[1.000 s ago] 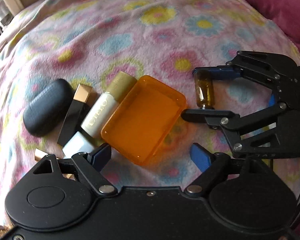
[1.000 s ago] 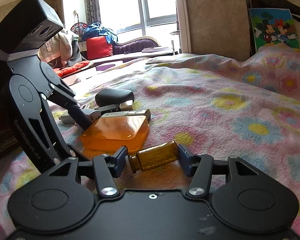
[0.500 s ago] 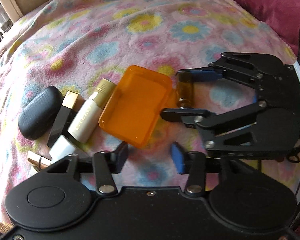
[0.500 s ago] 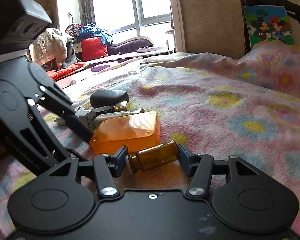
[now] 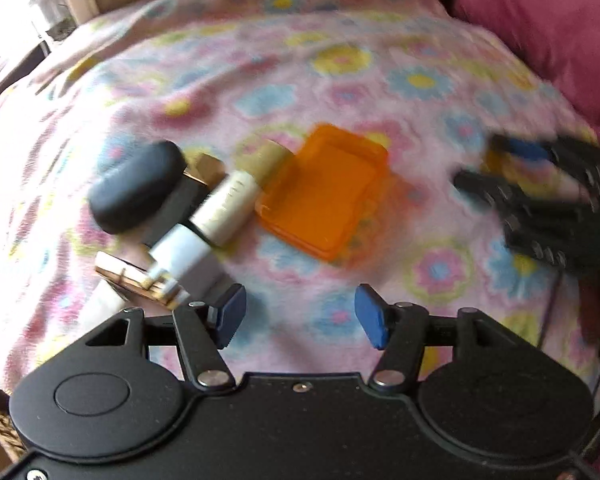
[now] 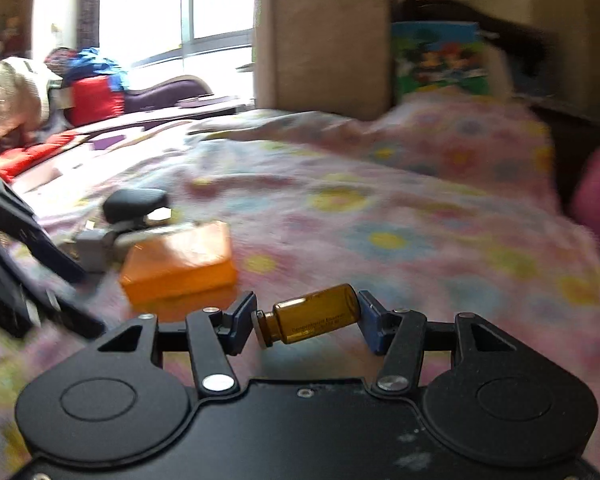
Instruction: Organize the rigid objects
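amber vial [image 6: 314, 314] lies crosswise in the right gripper [image 6: 306, 326], pinched end to end between its blue pads, above the flowered blanket [image 6: 400, 216]. orange box [image 5: 326, 196] rests on the blanket beside a cream tube [image 5: 230, 204] and a black case [image 5: 138, 190]. left gripper [image 5: 300, 316] hovers with jaws opening, nothing between them.
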Available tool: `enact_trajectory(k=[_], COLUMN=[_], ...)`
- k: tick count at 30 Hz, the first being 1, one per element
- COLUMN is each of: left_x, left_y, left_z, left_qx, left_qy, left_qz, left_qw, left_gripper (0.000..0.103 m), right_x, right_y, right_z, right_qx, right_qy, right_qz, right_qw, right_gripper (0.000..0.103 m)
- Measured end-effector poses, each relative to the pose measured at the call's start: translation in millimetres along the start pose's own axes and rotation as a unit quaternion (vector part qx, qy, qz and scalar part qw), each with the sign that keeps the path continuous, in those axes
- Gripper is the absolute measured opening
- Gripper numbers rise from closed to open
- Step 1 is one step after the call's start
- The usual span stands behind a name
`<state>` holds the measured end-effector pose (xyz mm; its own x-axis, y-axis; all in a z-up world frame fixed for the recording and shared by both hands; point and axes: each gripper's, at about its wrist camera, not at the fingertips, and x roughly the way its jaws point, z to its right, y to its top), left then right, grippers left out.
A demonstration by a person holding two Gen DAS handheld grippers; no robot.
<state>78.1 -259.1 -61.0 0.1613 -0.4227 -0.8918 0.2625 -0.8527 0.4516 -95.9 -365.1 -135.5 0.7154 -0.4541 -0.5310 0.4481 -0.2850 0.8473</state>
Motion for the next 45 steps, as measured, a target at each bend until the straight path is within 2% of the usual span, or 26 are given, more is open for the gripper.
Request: enact_trajectory(k=[2, 4, 6, 10, 12, 14, 16, 19, 22, 26, 29, 34, 36, 38, 39, 41, 42, 44, 45], left_x=[-5, -6, -4, 8, 21, 31, 36, 37, 32, 23, 15, 19, 27, 37, 43, 52, 53, 54, 52], left_y=[4, 9, 15, 27, 32, 37, 42, 45, 42, 38, 33, 38, 43, 47, 49, 52, 54, 56, 56], left_z=[-3, 0, 6, 16, 23, 30, 34, 33, 33, 33, 38, 34, 33, 35, 36, 38, 36, 28, 26], left_qx=[0.002, 0.022, 0.044, 0.066, 0.084, 0.096, 0.090, 0.068, 0.050, 0.028, 0.047, 0.071, 0.080, 0.093, 0.096, 0.089, 0.073, 0.029, 0.012], left_qy=[-0.008, -0.008, -0.008, -0.037, -0.033, -0.021, -0.014, -0.018, -0.012, -0.040, -0.047, -0.013, -0.012, -0.005, -0.003, -0.005, -0.011, -0.040, -0.053], left_qz=[0.021, 0.035, 0.043, 0.034, 0.024, 0.021, 0.026, 0.039, 0.047, 0.038, 0.032, 0.027, 0.017, 0.007, 0.000, -0.003, 0.000, -0.006, -0.006], left_qw=[0.9997, 0.9991, 0.9981, 0.9965, 0.9956, 0.9949, 0.9956, 0.9968, 0.9976, 0.9981, 0.9973, 0.9970, 0.9966, 0.9956, 0.9954, 0.9961, 0.9973, 0.9987, 0.9985], left_gripper=[0.059, 0.066, 0.066, 0.066, 0.066, 0.072, 0.073, 0.068, 0.057, 0.056, 0.056, 0.067, 0.069, 0.077, 0.077, 0.080, 0.080, 0.060, 0.059], right_x=[-1, 0, 4, 5, 7, 8, 7, 8, 7, 7, 6, 5, 5, 5, 5, 6, 6, 6, 6], right_y=[-13, -16, -17, -19, -20, -21, -22, -22, -21, -21, -20, -20, -19, -20, -20, -21, -21, -21, -21], right_z=[1, 1, 1, 3, 3, 3, 2, 1, 1, 1, -2, -2, -2, -2, -1, 0, 0, 0, 0], right_qx=[0.007, 0.006, 0.003, 0.011, 0.011, 0.010, 0.010, 0.010, 0.009, 0.008, 0.005, 0.005, 0.005, 0.007, 0.008, 0.010, 0.010, 0.009, 0.009], right_qy=[-0.009, -0.013, -0.014, -0.005, -0.004, -0.004, -0.003, -0.004, -0.004, -0.005, -0.008, -0.009, -0.009, -0.007, -0.006, -0.005, -0.005, -0.006, -0.006], right_qz=[-0.005, 0.004, 0.004, 0.007, 0.009, 0.010, 0.012, 0.013, 0.013, 0.013, 0.011, 0.011, 0.011, 0.012, 0.012, 0.013, 0.013, 0.014, 0.014], right_qw=[1.000, 1.000, 1.000, 1.000, 1.000, 1.000, 1.000, 1.000, 1.000, 1.000, 1.000, 1.000, 1.000, 1.000, 1.000, 1.000, 1.000, 1.000, 1.000], right_gripper=[0.054, 0.055, 0.055, 0.057, 0.057, 0.058, 0.058, 0.058, 0.058, 0.058, 0.058, 0.058, 0.058, 0.058, 0.058, 0.058, 0.058, 0.058, 0.058])
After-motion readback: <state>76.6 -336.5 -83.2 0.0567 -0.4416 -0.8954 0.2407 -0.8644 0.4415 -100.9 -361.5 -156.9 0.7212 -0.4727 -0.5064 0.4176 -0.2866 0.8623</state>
